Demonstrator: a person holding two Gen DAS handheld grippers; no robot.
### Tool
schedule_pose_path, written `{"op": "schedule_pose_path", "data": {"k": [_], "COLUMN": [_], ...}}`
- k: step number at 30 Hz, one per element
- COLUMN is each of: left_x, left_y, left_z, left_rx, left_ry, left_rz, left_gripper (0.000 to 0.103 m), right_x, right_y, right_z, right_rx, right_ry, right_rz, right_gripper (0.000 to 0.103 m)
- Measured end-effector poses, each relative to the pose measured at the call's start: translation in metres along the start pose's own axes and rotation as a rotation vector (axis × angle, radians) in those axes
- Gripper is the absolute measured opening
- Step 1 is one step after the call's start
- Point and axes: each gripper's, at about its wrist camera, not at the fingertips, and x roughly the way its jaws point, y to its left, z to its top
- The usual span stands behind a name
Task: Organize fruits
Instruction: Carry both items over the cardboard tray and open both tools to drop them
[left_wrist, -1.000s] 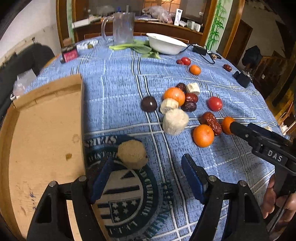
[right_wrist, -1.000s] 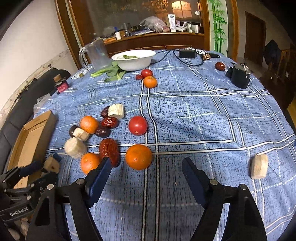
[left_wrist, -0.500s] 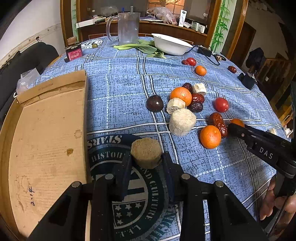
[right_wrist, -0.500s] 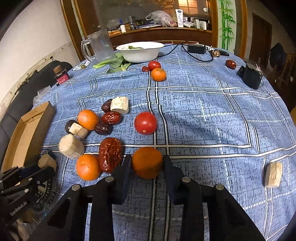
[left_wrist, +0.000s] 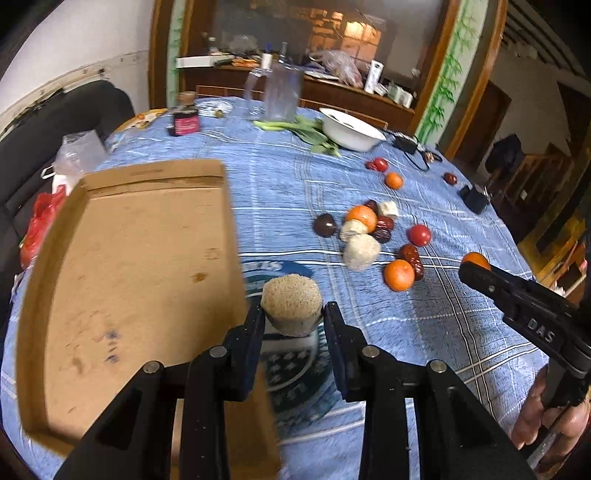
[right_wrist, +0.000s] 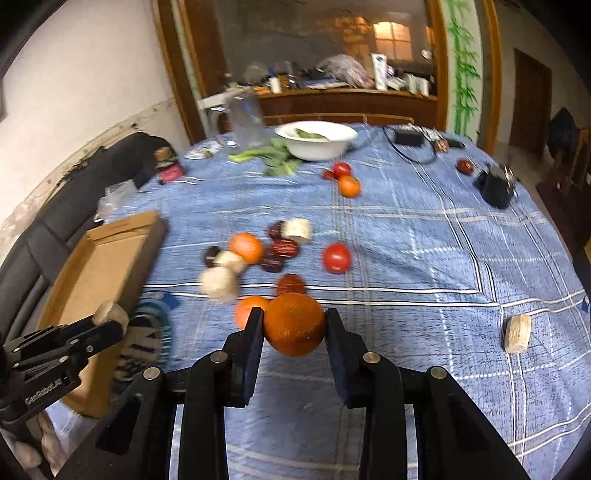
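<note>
Tablecloth (right_wrist: 406, 258) blue plaid, dim wood-trimmed room.

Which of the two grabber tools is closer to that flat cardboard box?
Left. The left gripper, shut on a tan chunk, is right at the cardboard box's near edge. The right gripper, clamping an orange, is further off, past the fruit pile.

Change since a second ago — my left gripper (left_wrist: 293, 317), then spread wide around the tan fibrous chunk (left_wrist: 291, 301), has clamped it and lifted it off the cloth beside the cardboard tray (left_wrist: 122, 266). My right gripper (right_wrist: 294, 325) has likewise closed on the orange (right_wrist: 294, 323) — now raised clear of the table.
</note>
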Motion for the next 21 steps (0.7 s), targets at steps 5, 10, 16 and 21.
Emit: {"op": "schedule_pose_path", "data": {"k": [5,10,16,21], "left_x": [-0.025,-0.046,-0.053,-0.047], "left_y": [0.043,0.091,0.138,0.156], "left_z": [-0.012,-0.024,-0.035,-0.043], "left_rx": [-0.071,-0.139,-0.197,-0.222], "left_ry": [-0.034,-0.066,-0.061,-0.032], "left_rz": [0.047,0.128,0.212,0.221], "left_gripper": [0.032,0.032,0.032,0.032], "right_x": [-0.016,-0.015,0.002,0.030], "right_y": [0.048,0.105,0.172,0.207], "right_z": [-0.007,-0.016,-0.027,-0.040], "right_rx": [-0.058,-0.126,-0.216,-0.291], "right_ry": [0.002,0.046,0.106,0.166], "right_rz": [0.083,0.182,0.279,0.281], "right_gripper": [0.036,0.036,0.036,0.036]}}
